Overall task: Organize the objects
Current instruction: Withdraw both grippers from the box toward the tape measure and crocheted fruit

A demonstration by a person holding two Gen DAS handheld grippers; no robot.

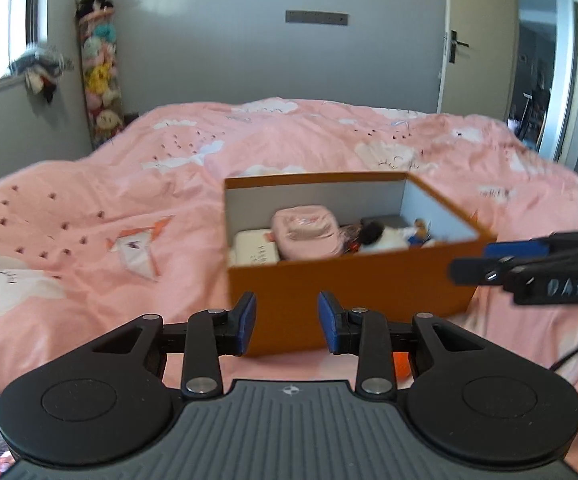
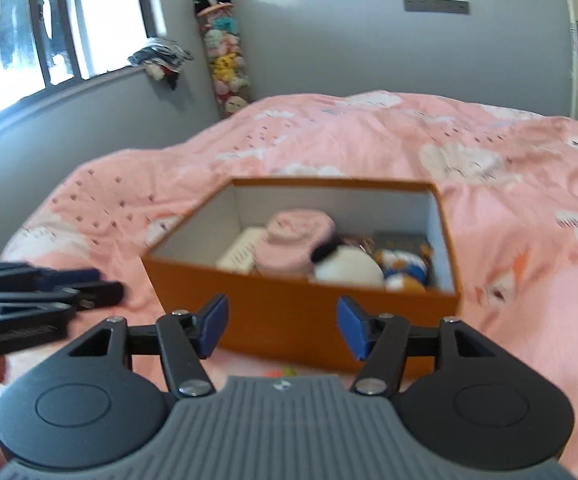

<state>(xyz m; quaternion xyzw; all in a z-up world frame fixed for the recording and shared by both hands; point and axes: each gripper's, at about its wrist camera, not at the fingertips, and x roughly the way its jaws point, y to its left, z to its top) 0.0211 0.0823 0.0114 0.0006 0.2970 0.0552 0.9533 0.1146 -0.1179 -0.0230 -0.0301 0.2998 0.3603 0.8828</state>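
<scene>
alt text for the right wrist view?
An open orange box on a pink bed holds a pink pouch and plush toys. The empty right gripper is open before it; the left gripper shows at left.

Raised letters "DAS" on right gripper (image 1: 529,270) body, left wrist view. Small round emblem on grey housing; unreadable.

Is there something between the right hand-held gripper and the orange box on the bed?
Nothing visible. The right hand-held gripper is open and empty, and only bare pink bedcover lies before the orange box. The left hand-held gripper is off to the side.
</scene>
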